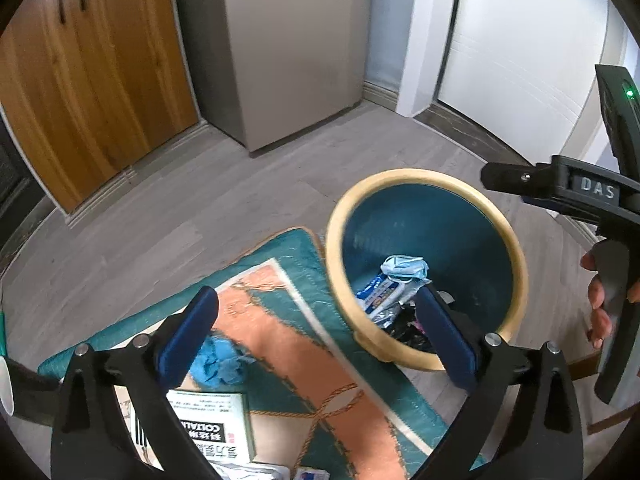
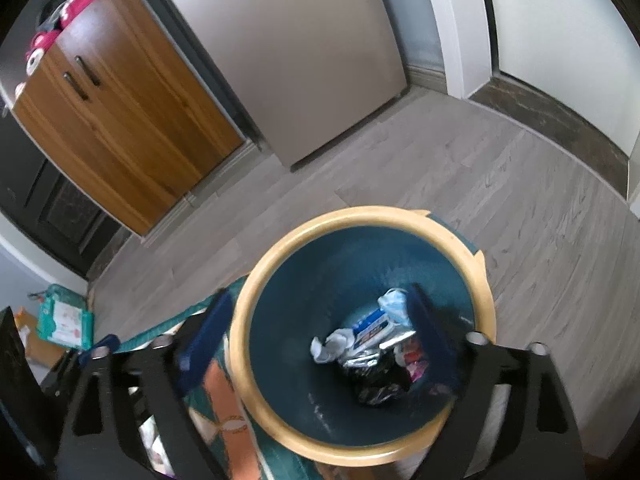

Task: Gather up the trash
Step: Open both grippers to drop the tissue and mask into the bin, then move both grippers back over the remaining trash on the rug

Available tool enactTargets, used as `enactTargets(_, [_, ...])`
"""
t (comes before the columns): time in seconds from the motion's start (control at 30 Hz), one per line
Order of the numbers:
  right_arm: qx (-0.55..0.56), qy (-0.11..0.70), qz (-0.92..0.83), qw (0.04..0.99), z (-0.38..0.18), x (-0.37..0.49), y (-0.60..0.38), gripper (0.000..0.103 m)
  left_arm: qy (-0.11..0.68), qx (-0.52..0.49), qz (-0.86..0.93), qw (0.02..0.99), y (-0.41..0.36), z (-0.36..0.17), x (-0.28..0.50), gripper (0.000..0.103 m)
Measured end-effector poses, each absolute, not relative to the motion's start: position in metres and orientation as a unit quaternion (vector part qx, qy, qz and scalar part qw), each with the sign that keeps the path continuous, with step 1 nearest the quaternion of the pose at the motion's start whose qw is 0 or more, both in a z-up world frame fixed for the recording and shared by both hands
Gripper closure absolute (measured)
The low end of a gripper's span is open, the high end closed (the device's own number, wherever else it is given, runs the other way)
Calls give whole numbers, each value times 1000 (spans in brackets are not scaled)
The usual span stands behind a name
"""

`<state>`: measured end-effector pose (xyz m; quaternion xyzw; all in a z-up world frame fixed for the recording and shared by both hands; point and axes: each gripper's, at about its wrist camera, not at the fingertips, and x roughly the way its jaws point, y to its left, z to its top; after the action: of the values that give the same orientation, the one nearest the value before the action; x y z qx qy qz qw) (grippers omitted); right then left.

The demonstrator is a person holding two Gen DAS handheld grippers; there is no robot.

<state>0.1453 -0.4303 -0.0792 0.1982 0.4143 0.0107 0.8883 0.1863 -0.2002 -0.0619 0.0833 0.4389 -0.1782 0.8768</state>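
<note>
A teal trash bin with a cream rim [image 1: 425, 174] stands on the floor at the edge of a rug. Inside lie a blue face mask [image 1: 404, 269], a blue-and-white wrapper [image 1: 378, 296] and a black bag [image 2: 376, 390], with a white crumpled tissue [image 2: 329, 349] beside them. My left gripper [image 1: 318, 332] is open and empty above the rug, its right finger over the bin's near rim. A crumpled blue piece [image 1: 222, 366] and a printed box [image 1: 216, 426] lie on the rug by its left finger. My right gripper [image 2: 320, 340] hangs open and empty over the bin's mouth [image 2: 360, 214].
A teal and orange rug [image 1: 304, 360] covers the near floor. A wooden cabinet [image 1: 92, 80], a grey appliance [image 1: 288, 48] and a white door [image 1: 520, 40] line the far side. A hand [image 1: 600, 308] holds the right gripper's handle. A green packet [image 2: 64, 322] lies far left.
</note>
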Motion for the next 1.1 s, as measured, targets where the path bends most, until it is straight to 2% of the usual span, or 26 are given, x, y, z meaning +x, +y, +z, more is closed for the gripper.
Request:
enactTargets(0.23, [134,423,0,896,-77,147,-410,6,443,70,-152,881,-172,-53,178,6])
enactTargets(0.83, [100,419,-26,902,-67,132,-388,5,434,50,-99,894,-61,-5,112,6])
enactTargets(1.1, [95,428,-20,898,-66,125,-373,5,444,33,-33,895,-9,-32,80,6])
